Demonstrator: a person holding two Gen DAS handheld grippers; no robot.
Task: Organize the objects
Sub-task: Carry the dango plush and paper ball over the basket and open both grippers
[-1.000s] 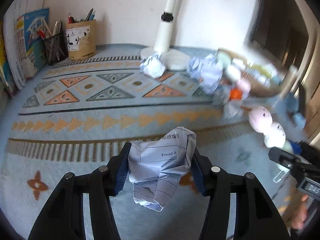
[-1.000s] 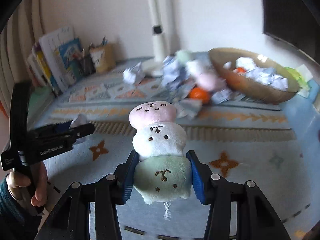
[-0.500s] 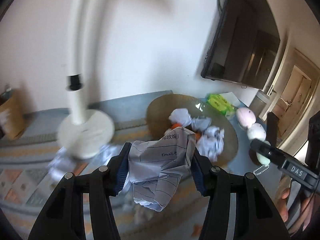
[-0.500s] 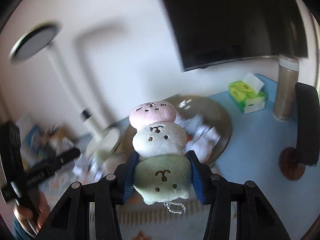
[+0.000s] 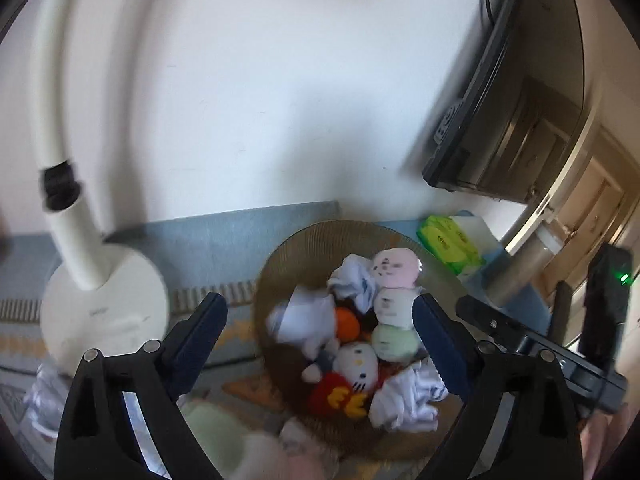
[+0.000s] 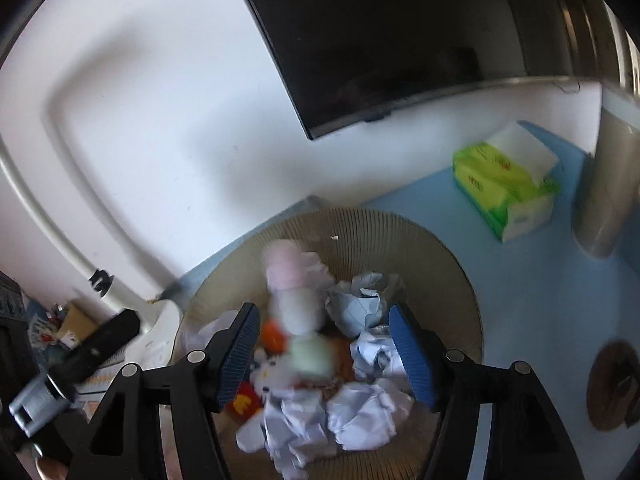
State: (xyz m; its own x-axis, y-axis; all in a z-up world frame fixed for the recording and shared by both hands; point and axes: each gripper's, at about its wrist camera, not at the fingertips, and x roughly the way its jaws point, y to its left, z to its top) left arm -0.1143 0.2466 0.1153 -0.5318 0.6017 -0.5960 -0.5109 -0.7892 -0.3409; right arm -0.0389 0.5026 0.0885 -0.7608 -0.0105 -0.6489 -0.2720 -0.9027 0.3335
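A round woven basket (image 5: 280, 264) (image 6: 440, 256) holds crumpled paper balls (image 6: 360, 408), an orange ball (image 5: 346, 322), a Hello Kitty plush (image 5: 356, 364) and the pink, white and green stacked plush (image 5: 394, 300) (image 6: 298, 308). A blurred crumpled paper (image 5: 304, 316) sits or falls in the basket. My left gripper (image 5: 320, 334) is open and empty above the basket. My right gripper (image 6: 326, 356) is open and empty above it too, and shows in the left wrist view (image 5: 520, 332) at the right.
A white lamp base (image 5: 106, 312) and arm stand left of the basket. A green tissue pack (image 6: 504, 184) and a metal flask (image 6: 608, 192) stand on the blue table at the right. A dark screen (image 6: 400, 40) hangs on the wall. A round wooden coaster (image 6: 614, 384) lies right.
Both grippers have opened over the basket. The crumpled paper left my left gripper and the stacked plush left my right gripper; both are now in the basket.
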